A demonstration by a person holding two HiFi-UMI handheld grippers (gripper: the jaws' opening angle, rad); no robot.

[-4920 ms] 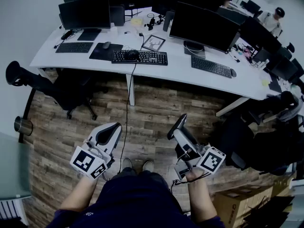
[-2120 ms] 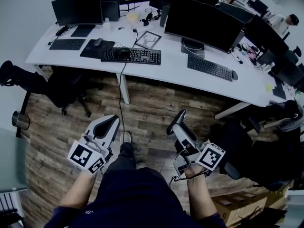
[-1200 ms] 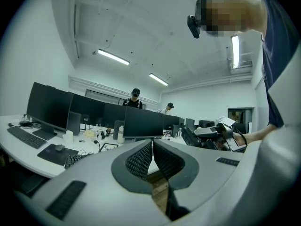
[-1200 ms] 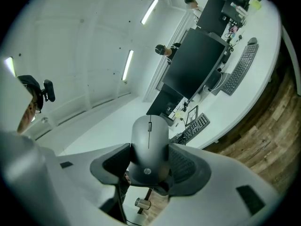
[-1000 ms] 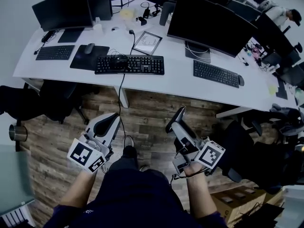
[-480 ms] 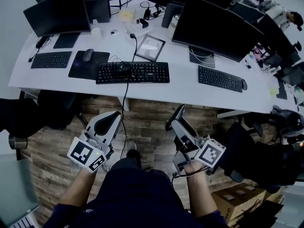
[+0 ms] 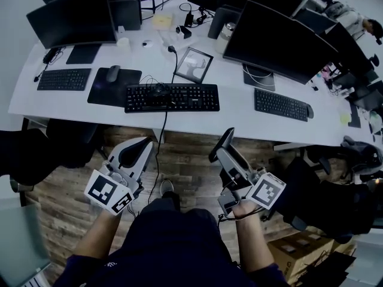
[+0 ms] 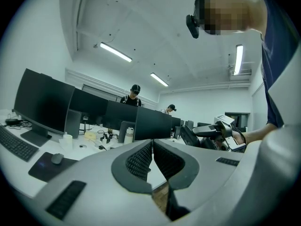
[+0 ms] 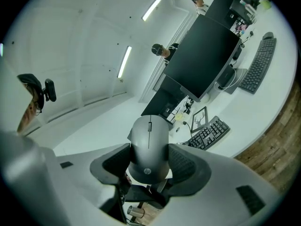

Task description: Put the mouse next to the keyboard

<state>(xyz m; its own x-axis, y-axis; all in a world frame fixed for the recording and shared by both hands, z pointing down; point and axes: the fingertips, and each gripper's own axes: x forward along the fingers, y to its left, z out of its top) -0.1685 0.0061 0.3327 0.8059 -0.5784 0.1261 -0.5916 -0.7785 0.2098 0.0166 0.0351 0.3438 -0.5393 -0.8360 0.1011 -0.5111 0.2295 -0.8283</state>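
Note:
My right gripper point(image 9: 149, 163) is shut on a grey mouse point(image 9: 149, 147), its pads pressing on the mouse's two sides. In the head view that gripper point(image 7: 225, 139) hangs over the wooden floor, short of the white desk point(image 7: 233, 109). The black keyboard point(image 7: 172, 97) lies at the desk's near edge, ahead and a little left of the right gripper; it also shows small in the right gripper view as a keyboard point(image 9: 209, 132). My left gripper point(image 7: 143, 143) is beside the right one, its pads point(image 8: 141, 159) closed together with nothing between them.
A framed picture point(image 7: 192, 64) stands behind the keyboard. A mouse pad point(image 7: 114, 79) with another mouse lies to its left. Monitors and two more keyboards point(image 7: 281, 104) point(image 7: 64, 79) share the desk. A cable point(image 7: 163, 137) hangs off the front. Dark office chairs point(image 7: 326, 190) stand at both sides.
The desk and keyboard have drawn nearer and slid lower in the head view. Both grippers keep the same pose, the mouse still held in the right one.

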